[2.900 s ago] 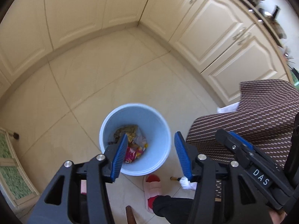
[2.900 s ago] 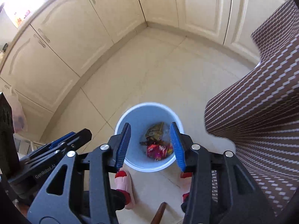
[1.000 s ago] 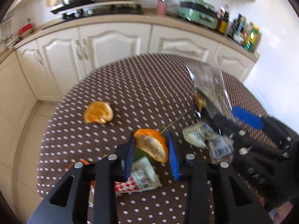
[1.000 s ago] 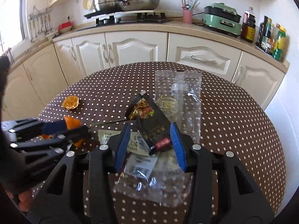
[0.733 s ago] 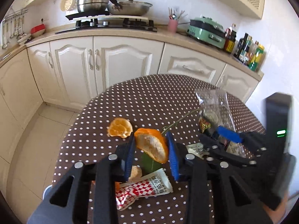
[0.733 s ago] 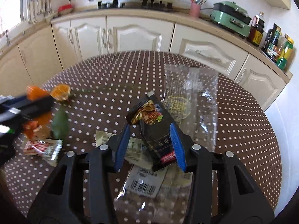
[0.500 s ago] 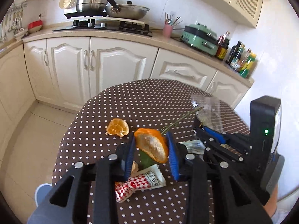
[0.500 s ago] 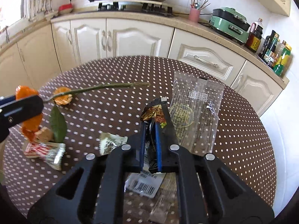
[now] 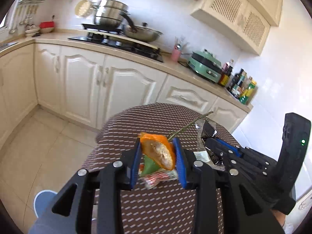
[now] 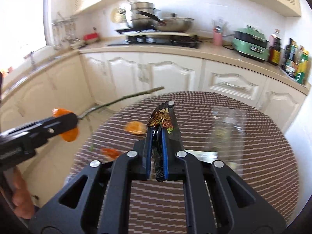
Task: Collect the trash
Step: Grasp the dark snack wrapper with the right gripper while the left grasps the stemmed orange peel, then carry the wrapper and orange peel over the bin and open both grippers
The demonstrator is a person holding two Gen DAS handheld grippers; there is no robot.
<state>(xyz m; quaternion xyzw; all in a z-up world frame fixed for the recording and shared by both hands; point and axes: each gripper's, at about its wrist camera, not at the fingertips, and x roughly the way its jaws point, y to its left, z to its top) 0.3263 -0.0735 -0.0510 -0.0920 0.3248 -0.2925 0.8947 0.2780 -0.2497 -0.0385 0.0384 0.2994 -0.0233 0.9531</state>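
Observation:
My left gripper (image 9: pixel 157 152) is shut on a piece of orange peel (image 9: pixel 159 151), with a green leaf and a long thin stem (image 9: pixel 190 124) caught alongside it, all lifted above the brown dotted table (image 9: pixel 156 204). In the right wrist view the same left gripper (image 10: pixel 64 124) hangs at the left with the peel and the stem (image 10: pixel 120 99). My right gripper (image 10: pixel 157 146) is shut on a black snack wrapper (image 10: pixel 163 117), raised off the table. The blue bin (image 9: pixel 43 198) shows at the lower left on the floor.
More orange peel (image 10: pixel 134 127), a red-and-white wrapper (image 9: pixel 159 177), a clear plastic bag (image 10: pixel 226 134) and a paper label lie on the table. Cream cabinets, a stove with pots and a green cooker line the back. A hand (image 10: pixel 21 197) shows at the left edge.
My right gripper closed on the black wrapper and lifted it. My left gripper rose and swung left with the peel and stem. Earlier, both hovered open over the blue bin.

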